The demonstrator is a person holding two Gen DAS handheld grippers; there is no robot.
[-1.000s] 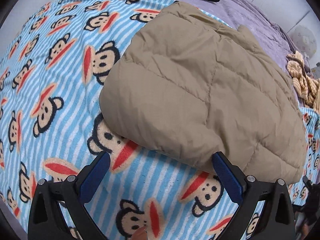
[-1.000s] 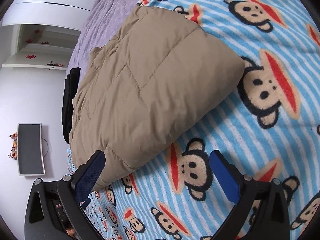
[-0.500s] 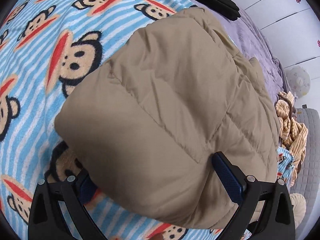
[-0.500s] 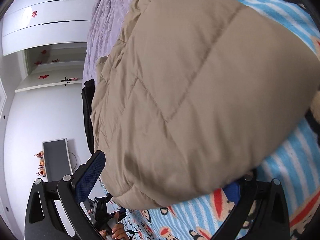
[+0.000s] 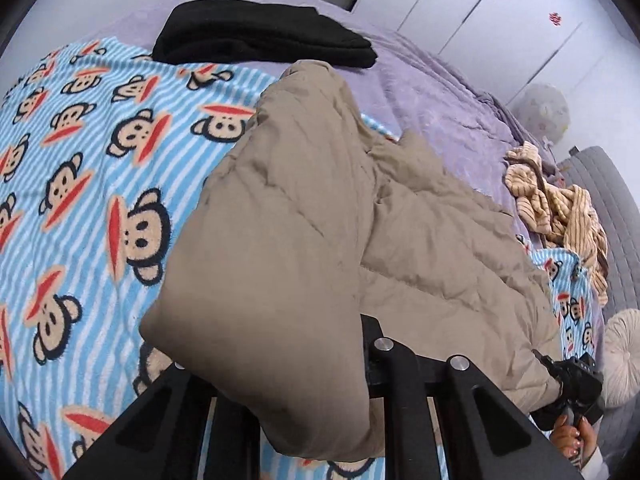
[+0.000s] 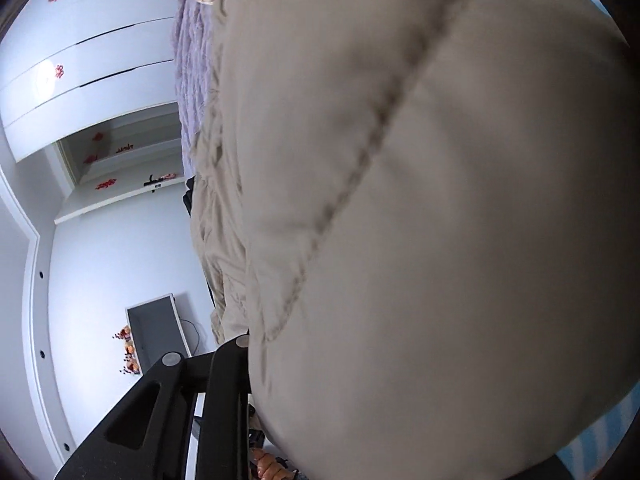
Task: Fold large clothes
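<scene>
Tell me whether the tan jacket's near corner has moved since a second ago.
Yes. The tan jacket corner, clamped by the just-closed left gripper, has lifted off the monkey blanket toward the camera.

No legible text, label, brand or number on any surface; small red marks on the white wardrobe doors may be paper decorations, too blurred to read as characters

My view: home bedroom. Bed under lilac cover, monkey-print blanket laid on it. White wardrobe doors behind bed. Grey monitor against wall beside bed.
</scene>
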